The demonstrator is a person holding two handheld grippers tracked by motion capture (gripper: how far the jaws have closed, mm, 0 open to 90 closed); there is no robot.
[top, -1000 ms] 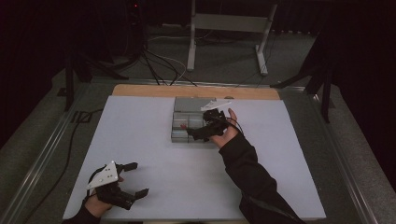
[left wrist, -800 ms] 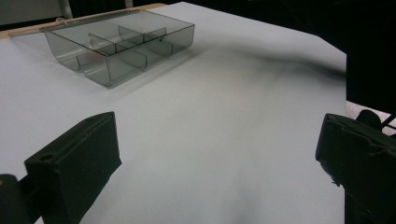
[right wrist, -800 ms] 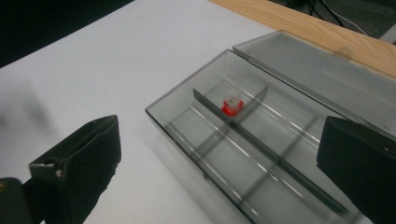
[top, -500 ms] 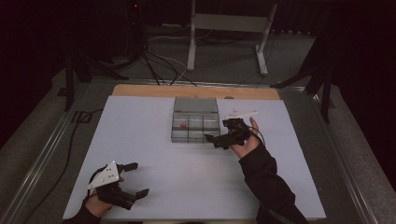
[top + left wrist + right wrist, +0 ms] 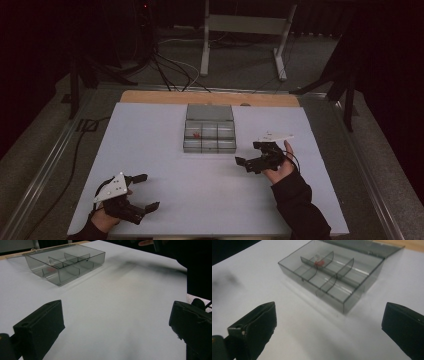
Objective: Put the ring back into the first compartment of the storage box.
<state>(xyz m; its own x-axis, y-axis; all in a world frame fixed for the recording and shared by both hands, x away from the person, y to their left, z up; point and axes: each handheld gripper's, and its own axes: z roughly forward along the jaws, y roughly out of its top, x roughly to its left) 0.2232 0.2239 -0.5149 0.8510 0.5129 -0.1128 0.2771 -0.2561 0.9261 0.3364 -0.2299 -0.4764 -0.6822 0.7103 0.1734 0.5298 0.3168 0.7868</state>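
A clear grey compartment box (image 5: 210, 136) with its lid folded back lies on the white table (image 5: 165, 200) near the far middle. A small red piece (image 5: 196, 134) sits in its back left compartment, also red piece (image 5: 320, 263) in the right gripper view. My right gripper (image 5: 248, 156) hovers just right of the box's front corner, jaws wide open and nothing between them. My left gripper (image 5: 145, 191) rests near the table's front left corner, open and bare. The box (image 5: 65, 262) appears far off in the left gripper view.
A wooden strip (image 5: 150, 96) runs along the table's far edge. Metal stand legs (image 5: 242, 40) and cables (image 5: 165, 65) lie on the floor beyond. A metal rail (image 5: 45, 165) borders the table's left side. The person's dark right sleeve (image 5: 300, 210) comes in from the bottom.
My right gripper has drawn back from over the box to the right and toward the person, clear of the box. The left gripper has stayed put.
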